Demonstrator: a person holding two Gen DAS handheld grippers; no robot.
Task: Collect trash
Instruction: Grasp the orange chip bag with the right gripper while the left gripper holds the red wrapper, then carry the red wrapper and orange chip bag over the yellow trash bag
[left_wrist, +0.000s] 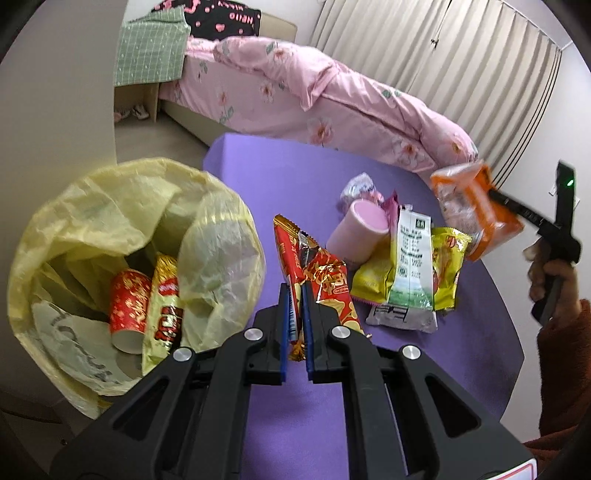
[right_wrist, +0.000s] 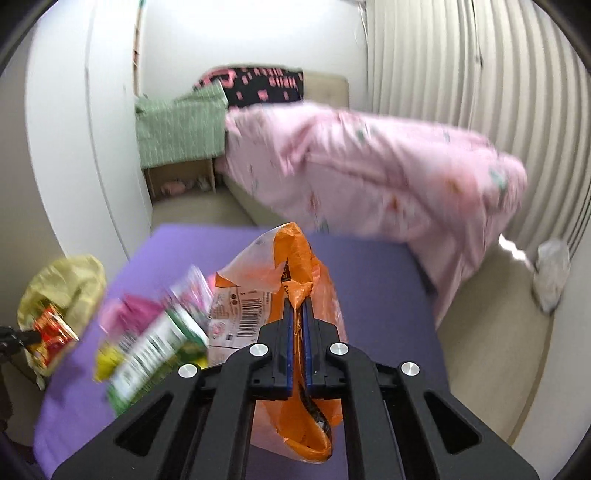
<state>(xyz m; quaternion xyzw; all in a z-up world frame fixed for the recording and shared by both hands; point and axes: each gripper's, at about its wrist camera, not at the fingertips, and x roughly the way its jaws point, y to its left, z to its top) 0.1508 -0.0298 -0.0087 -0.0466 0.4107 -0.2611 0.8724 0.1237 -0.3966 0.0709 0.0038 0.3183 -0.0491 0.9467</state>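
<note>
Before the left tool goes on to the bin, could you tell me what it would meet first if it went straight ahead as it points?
Probably the purple table top. The left tool, shut on the red snack wrapper, points beside the yellow-lined bin.

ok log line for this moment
left gripper: shut on red wrapper | right gripper: shut on orange bag | bin: part filled

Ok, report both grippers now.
Left gripper: shut on the red snack wrapper.
Right gripper: shut on the orange bag.

Bare purple mat (left_wrist: 288, 177) between bin bag (left_wrist: 110, 221) and wrapper pile (left_wrist: 406, 269); bed (left_wrist: 332, 103) behind.
</note>
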